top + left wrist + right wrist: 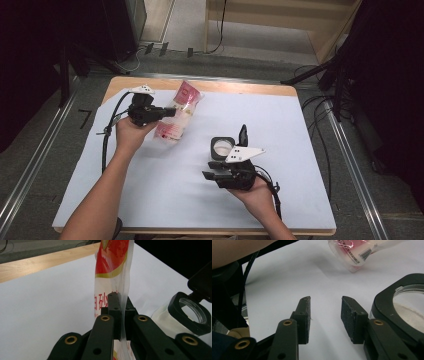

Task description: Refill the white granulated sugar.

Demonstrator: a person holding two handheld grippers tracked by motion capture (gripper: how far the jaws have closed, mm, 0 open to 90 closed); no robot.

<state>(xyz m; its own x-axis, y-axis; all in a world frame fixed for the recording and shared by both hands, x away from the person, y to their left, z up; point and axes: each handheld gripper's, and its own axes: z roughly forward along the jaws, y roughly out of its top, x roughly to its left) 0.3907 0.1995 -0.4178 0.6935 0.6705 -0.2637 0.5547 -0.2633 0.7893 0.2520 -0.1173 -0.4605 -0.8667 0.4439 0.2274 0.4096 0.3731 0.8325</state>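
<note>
My left gripper [169,113] [120,305] is shut on the thin edge of a clear plastic bag [180,114] [112,267] printed in red and white, with white grains inside. The bag hangs tilted just above the white sheet at the table's back left, and its lower corner [357,251] shows in the right gripper view. A square black-rimmed container [222,146] [190,313] [398,305] holding white powder stands mid-table, its lid [243,134] flipped up. My right gripper [211,170] [325,308] rests just in front of it, jaws open with nothing between them.
A white sheet [165,190] covers most of the wooden table [240,87]. Cables run along the floor to the right and behind the table. A person's forearms come in from the bottom edge.
</note>
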